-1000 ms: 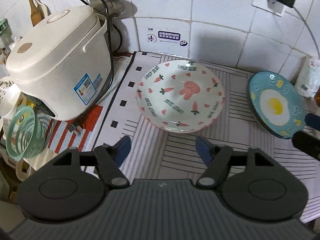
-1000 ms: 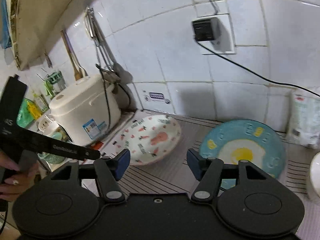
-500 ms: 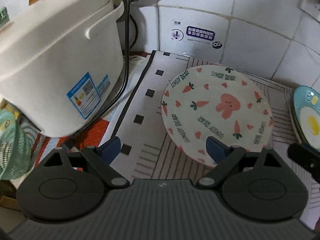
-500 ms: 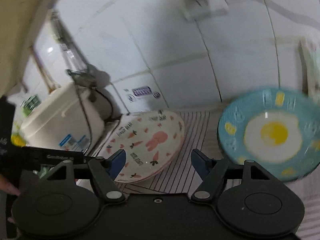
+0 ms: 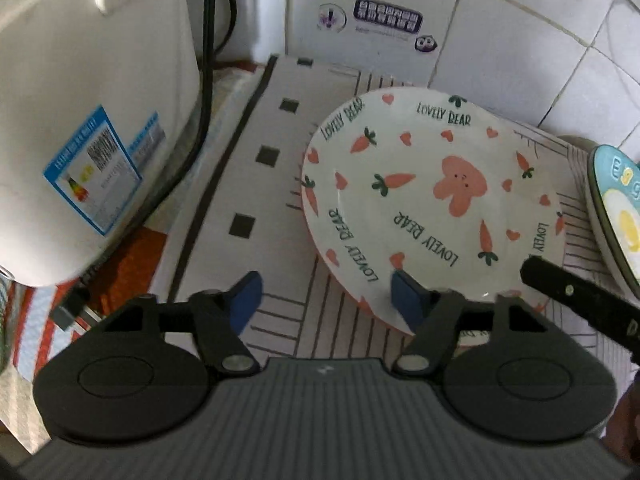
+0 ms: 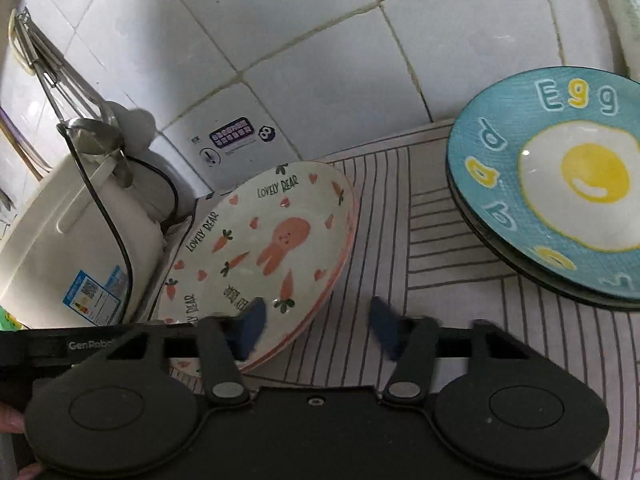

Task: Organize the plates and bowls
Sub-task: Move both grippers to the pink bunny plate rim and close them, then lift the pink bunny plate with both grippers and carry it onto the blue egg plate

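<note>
Left wrist view: the rabbit-and-carrot plate (image 5: 424,200) lies on the striped mat (image 5: 280,216) of the tabletop, between the rice cooker (image 5: 80,100) and the blue egg plate (image 6: 560,184), with the left gripper (image 5: 324,300) jaws spread wide and empty, one fingertip over the plate's near rim. The right gripper (image 6: 316,328) jaws are likewise wide apart and empty, just beside the same rim. Risk: both grippers crowd one glazed rim, so a shallow pinch may slip, or a push may slide the plate into the cooker or the egg plate.

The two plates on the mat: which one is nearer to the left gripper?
The white rabbit plate: the left gripper has one fingertip over its near rim. The blue egg plate lies farther right.
</note>
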The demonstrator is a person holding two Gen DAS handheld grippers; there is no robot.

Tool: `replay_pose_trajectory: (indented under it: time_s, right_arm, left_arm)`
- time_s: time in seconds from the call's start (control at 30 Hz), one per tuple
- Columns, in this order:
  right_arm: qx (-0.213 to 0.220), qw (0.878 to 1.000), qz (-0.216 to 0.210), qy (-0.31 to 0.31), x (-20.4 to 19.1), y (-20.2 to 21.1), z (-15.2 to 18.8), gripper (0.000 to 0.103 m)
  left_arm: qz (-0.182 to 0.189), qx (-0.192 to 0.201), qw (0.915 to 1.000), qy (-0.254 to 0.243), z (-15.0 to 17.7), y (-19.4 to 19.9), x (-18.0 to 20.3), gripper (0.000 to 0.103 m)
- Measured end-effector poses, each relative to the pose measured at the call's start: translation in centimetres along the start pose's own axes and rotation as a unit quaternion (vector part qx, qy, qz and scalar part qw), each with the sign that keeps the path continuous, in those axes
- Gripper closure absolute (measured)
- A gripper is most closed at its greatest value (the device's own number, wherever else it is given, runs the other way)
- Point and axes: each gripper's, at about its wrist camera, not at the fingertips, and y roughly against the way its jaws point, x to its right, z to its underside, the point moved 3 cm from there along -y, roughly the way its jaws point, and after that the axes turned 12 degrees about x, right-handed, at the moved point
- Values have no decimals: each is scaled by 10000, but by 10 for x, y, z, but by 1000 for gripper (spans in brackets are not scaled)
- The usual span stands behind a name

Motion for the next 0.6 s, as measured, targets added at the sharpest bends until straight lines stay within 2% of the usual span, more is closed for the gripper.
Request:
replay_pose_trajectory:
  time_s: [0.03, 0.1, 0.17, 0.23, 0.27, 0.33, 0.5, 0.6]
  right_arm:
    - [-23, 9999, -36, -104, 2, -1, -1, 60]
    - [-34, 9997, -63, -243, 3, -3, -3, 76]
    - [-66, 9997, 29, -247, 4, -5, -3, 82]
    - [-86, 9995, 46, -300, 4, -5, -3, 83]
    - [-105, 9992, 55, -378, 5, -6, -3, 83]
    - [-148, 9986, 82, -494, 7, -8, -2, 84]
    - [-150, 9977, 128, -652, 8, -19, 0, 84]
    - [-198, 9984, 117, -516, 4, -18, -2, 83]
  left_arm:
    - [50, -38, 10000, 77, -1, -1, -1, 44]
    - [135, -89, 9997, 207, -2, -3, -2, 51]
    - [252, -117, 9990, 341, -2, -7, -2, 61]
    - [379, -142, 9985, 372, -4, -9, 1, 73]
    - [419, -132, 9985, 322, -5, -10, 4, 75]
    - [360, -87, 9991, 222, -5, -11, 8, 74]
    - [437, -66, 9984, 363, -4, -12, 5, 74]
    - [290, -52, 9981, 548, -6, -5, 2, 81]
